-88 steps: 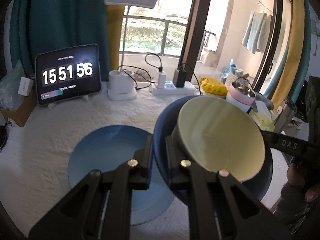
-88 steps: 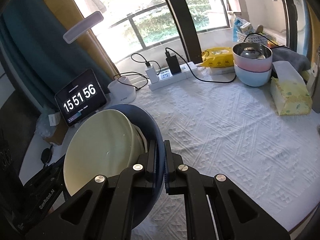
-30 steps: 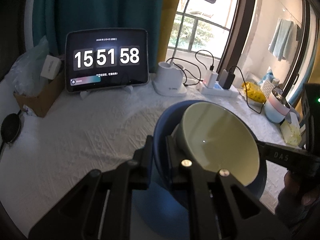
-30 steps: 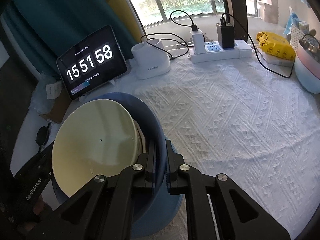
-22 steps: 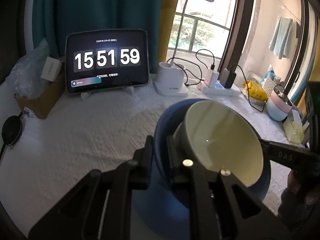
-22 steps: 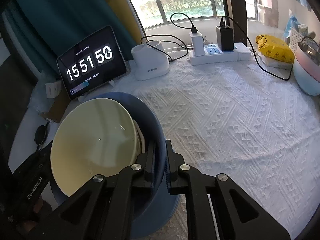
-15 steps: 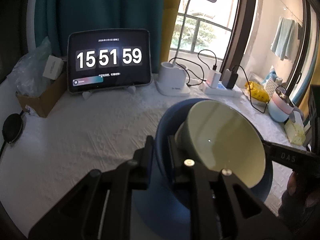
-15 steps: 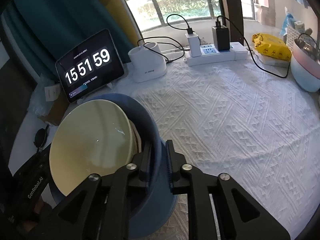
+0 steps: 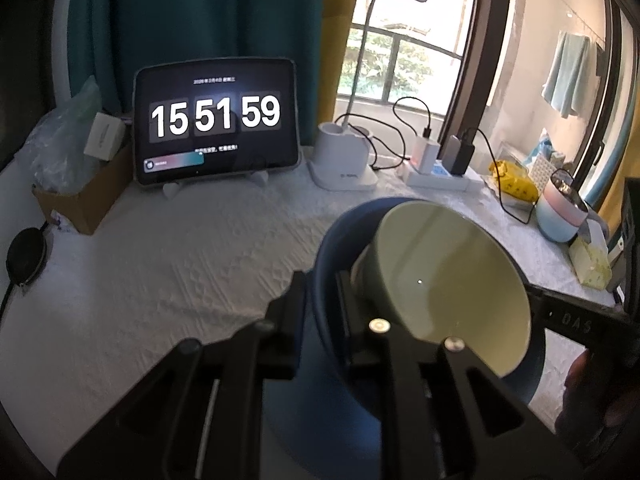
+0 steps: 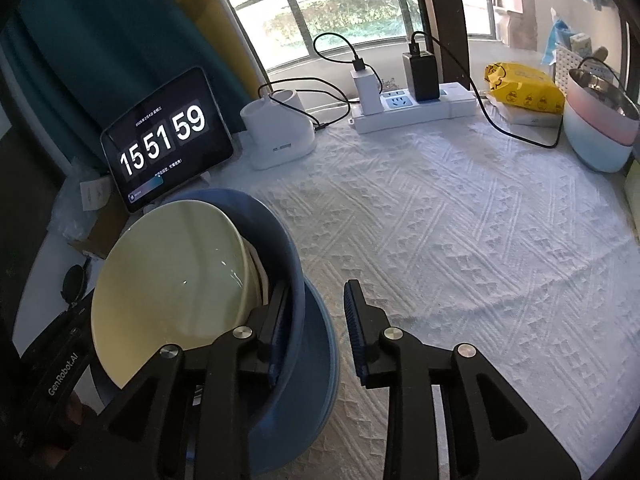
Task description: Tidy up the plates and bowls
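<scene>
A dark blue bowl (image 9: 332, 240) (image 10: 280, 232) holds a pale green bowl (image 9: 448, 280) (image 10: 168, 280) nested inside it. Both sit on a light blue plate (image 10: 324, 340) (image 9: 304, 408) on the white tablecloth. My left gripper (image 9: 322, 292) is shut on the dark blue bowl's rim. My right gripper (image 10: 316, 312) is open, its left finger inside the opposite rim and its right finger standing clear outside it. A stack of pink and light blue bowls (image 10: 600, 128) (image 9: 560, 216) with a steel one on top stands at the far right.
A tablet clock (image 9: 216, 120) (image 10: 166, 138), a white lamp base (image 10: 280, 132), a power strip (image 10: 416, 108) with cables and a yellow packet (image 10: 524, 88) line the back. A cardboard box (image 9: 84, 200) sits at the left. A tissue pack (image 9: 592, 260) lies at the right.
My right gripper has opened and let go of the dark blue bowl's rim. The nested bowls have come down onto the light blue plate. My left gripper stays shut on the rim.
</scene>
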`<state>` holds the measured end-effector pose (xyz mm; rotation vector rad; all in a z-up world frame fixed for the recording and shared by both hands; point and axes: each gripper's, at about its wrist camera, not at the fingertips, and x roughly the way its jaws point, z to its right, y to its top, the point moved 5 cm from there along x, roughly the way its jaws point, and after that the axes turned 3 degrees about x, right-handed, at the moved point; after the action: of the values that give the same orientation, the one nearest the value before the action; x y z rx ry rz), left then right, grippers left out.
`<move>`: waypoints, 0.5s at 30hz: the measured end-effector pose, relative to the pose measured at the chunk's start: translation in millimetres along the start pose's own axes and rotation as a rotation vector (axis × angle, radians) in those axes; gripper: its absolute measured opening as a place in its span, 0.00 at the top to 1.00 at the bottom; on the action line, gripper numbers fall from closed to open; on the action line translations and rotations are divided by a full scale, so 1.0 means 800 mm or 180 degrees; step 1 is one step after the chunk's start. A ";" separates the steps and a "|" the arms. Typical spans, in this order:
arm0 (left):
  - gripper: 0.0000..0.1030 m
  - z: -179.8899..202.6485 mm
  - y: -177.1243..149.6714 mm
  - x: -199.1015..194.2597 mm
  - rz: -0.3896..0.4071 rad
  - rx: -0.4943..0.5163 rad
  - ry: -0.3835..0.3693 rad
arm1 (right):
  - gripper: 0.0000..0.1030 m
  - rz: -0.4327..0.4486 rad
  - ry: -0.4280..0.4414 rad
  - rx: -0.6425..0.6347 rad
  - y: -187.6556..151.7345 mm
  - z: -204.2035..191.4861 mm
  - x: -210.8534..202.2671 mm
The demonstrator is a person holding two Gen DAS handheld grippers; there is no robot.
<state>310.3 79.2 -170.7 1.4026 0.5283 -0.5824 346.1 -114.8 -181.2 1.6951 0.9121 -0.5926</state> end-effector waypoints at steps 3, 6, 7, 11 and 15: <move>0.78 -0.002 0.000 -0.002 -0.0013 -0.0008 0.0029 | 0.69 0.0002 -0.0016 -0.0006 -0.001 0.001 -0.002; 0.73 -0.003 0.000 -0.008 0.0029 -0.0036 0.0065 | 0.66 0.0045 -0.0065 -0.0047 -0.001 0.001 -0.005; 0.71 -0.003 0.001 -0.009 0.0040 -0.0040 0.0076 | 0.66 0.0055 -0.0077 -0.0058 -0.002 0.001 -0.006; 0.64 -0.006 0.003 -0.017 0.0074 -0.0069 0.0109 | 0.66 0.0083 -0.0096 -0.0061 -0.002 0.001 -0.010; 0.55 -0.008 0.007 -0.027 0.0158 -0.0101 0.0110 | 0.58 0.0239 -0.0140 -0.0078 0.003 0.002 -0.023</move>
<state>297.5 87.3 -153.0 1.3940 0.5268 -0.5087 337.8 -121.9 -166.2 1.6804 0.8179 -0.5641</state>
